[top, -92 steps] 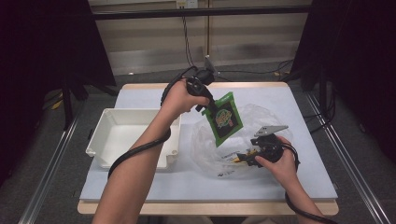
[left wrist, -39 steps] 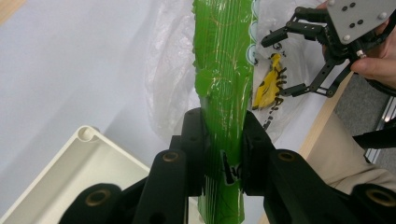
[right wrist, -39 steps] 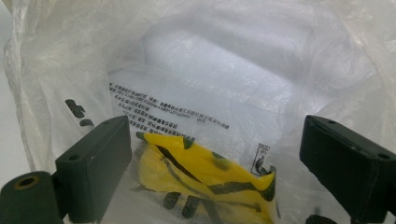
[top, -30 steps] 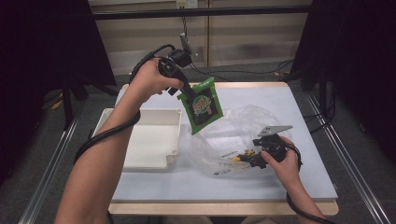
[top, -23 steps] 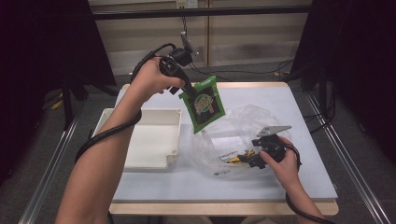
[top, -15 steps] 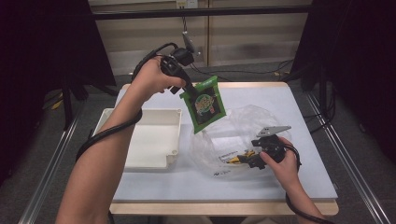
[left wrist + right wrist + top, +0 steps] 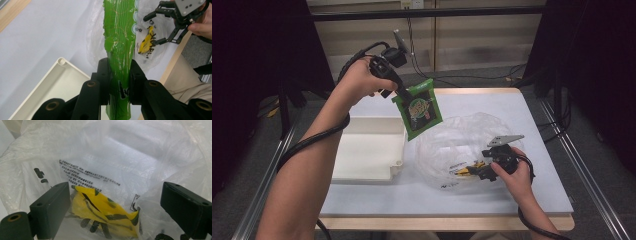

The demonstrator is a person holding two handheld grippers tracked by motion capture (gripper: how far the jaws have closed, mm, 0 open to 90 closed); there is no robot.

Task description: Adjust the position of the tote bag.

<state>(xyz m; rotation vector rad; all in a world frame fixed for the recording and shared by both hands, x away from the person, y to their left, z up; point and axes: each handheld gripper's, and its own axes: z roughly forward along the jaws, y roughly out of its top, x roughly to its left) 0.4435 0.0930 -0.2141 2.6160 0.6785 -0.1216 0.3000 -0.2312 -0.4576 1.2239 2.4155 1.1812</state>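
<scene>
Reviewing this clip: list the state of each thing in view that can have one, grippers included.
left gripper: shut on the green packet, raised above the table
green packet: hanging tilted in the air, clamped at its top edge
clear plastic bag: crumpled, lying on the table
right gripper: jaws open, at the bag
white tray: empty, upright

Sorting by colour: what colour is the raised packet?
Green, with yellow print; the packet shows best in the high view.

In the left gripper view the green packet runs off the top and bottom edges, its printed face turned away. Small print on the plastic bag is too fine to read. The white tray has its left end hidden behind the person's forearm.
</scene>
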